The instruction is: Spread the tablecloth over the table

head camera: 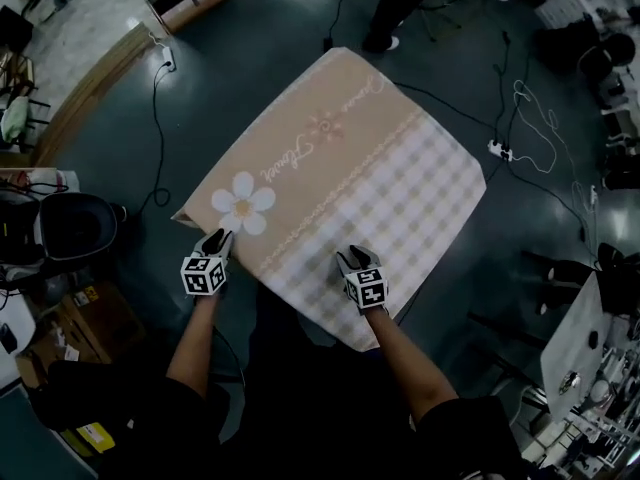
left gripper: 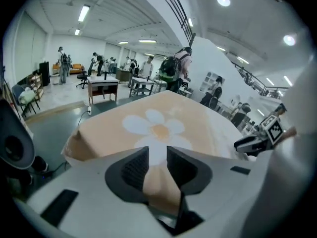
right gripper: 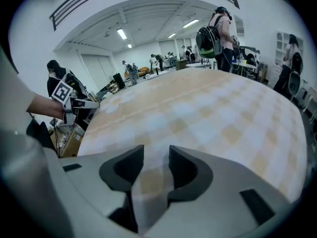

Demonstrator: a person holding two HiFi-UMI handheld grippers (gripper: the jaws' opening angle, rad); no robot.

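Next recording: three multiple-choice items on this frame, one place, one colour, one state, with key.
1. The white daisy on the tablecloth lies nearest:
A) the left hand-held gripper
B) the far corner
C) the far right edge
2. The checked section by the right hand-held gripper is:
A) red and black
B) beige and white
C) solid green
3. The left hand-held gripper's jaws are:
A) wide open on nothing
B) closed on a cup
C) closed on a tablecloth fold

1 A: the daisy sits right beyond it, head view.
2 B: pale squares, right gripper view.
3 C: peach cloth fills the gap, left gripper view.
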